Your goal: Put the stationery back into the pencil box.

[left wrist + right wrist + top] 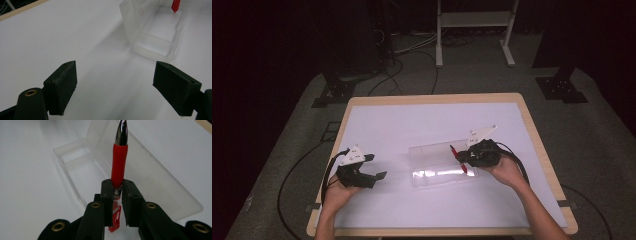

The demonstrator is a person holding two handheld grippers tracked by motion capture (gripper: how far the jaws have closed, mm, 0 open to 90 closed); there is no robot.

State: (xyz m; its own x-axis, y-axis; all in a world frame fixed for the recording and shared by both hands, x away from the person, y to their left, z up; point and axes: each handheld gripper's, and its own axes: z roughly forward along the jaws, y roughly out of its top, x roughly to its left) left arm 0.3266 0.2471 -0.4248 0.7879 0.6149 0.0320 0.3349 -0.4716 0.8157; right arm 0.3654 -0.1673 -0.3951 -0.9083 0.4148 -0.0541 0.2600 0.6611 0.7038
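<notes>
1. While it hangs over an open clear plastic case, a red pen is clamped between the fingers of the right gripper, silver tip pointing away from the hand and down toward the case tray.
2. The grip sits low on the barrel, near the printed end, so most of the pen juts out past the fingers. In my judgement, a knock of the tip against the case wall could swing the pen in the grip or pull it loose.
3. The case lies near the middle of the white desk, its lid folded back flat beside the tray. It looks light and nothing holds it down, so a push from the pen would probably slide it instead of seating the pen.
4. The lid and tray are both clear and hard to tell apart, so the pen could be let go over the lid by mistake.
5. The left gripper is held above the desk well to the left of the case, its fingers wide apart and holding nothing. From there it cannot steady the case.
6. A cable trails from each gripper across the desk edge; a snag could jerk the right hand off its line.
</notes>
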